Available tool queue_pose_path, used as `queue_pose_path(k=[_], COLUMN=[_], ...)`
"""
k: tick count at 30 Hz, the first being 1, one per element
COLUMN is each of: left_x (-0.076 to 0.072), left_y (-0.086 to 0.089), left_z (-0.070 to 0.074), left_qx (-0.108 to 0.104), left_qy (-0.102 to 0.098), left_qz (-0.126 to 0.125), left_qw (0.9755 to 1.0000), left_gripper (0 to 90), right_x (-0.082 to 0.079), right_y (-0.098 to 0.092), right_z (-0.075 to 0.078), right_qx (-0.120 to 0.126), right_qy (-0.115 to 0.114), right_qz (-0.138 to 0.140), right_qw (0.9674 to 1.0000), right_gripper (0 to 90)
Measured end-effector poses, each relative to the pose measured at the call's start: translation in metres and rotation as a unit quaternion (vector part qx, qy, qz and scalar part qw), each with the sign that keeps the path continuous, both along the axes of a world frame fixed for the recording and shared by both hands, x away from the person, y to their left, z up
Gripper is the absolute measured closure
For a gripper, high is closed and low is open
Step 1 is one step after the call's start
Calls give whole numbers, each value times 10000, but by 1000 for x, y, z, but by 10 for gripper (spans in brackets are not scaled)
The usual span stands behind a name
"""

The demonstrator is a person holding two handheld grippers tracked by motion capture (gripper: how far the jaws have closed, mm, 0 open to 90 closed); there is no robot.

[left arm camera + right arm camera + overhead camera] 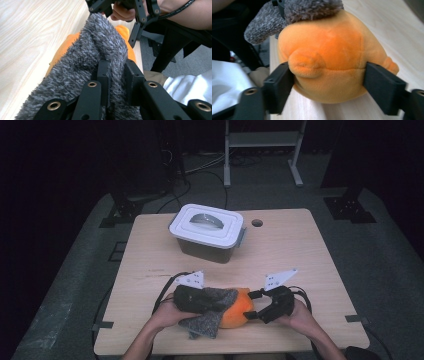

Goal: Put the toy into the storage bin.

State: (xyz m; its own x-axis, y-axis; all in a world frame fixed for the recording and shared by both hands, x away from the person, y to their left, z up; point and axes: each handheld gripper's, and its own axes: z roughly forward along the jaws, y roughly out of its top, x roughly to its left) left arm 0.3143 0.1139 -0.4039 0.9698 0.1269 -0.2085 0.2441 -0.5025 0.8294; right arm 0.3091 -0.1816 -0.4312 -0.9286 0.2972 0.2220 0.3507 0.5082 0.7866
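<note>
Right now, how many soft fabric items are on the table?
2: an orange plush toy at the table's near edge, between the right gripper's jaws, and a grey fuzzy cloth draped over it, pinched by the left gripper.

Far middle: lidded container blocks the way.
Near edge: plush toy lies across it.
Table sides: bare wood of table, passable.

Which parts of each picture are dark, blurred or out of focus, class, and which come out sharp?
High view: the table is lit, the room behind it nearly black, and the white-lidded box shows a pale sheen. Left gripper view: the grey fuzzy cloth is sharp. Right gripper view: the orange plush toy looks soft and slightly blurred, and the nearest black parts at the bottom edge are out of focus.
</note>
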Motion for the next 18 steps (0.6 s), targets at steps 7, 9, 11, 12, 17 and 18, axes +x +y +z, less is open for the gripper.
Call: queue_pose_path(k=[7, 9, 11, 12, 17, 18], left_x=[1, 2, 3, 3, 3, 3], left_y=[-7, -8, -6, -3, 22, 22], left_z=[9, 10, 9, 8, -5, -5], left_qx=[-146, -133, -77, -64, 1, 1], left_qy=[-169, -185, -209, -196, -58, -58], left_qz=[69, 74, 86, 126, 366, 366], left_qw=[9997, 9997, 9997, 9997, 9993, 9993], left_gripper=[768, 768, 768, 769, 768, 768], right_x=[-10, -9, -7, -6, -5, -4], right_y=[10, 8, 4, 3, 0, -1], right_z=[2, 2, 1, 1, 1, 0], right_qx=[-11, -4, 43, 54, 48, 56], right_qy=[-456, -438, -351, -333, -296, -288], right_qz=[-145, -171, -179, -182, -151, -151], right_qw=[9989, 9989, 9992, 9993, 9994, 9995], right_gripper=[492, 504, 506, 507, 505, 504])
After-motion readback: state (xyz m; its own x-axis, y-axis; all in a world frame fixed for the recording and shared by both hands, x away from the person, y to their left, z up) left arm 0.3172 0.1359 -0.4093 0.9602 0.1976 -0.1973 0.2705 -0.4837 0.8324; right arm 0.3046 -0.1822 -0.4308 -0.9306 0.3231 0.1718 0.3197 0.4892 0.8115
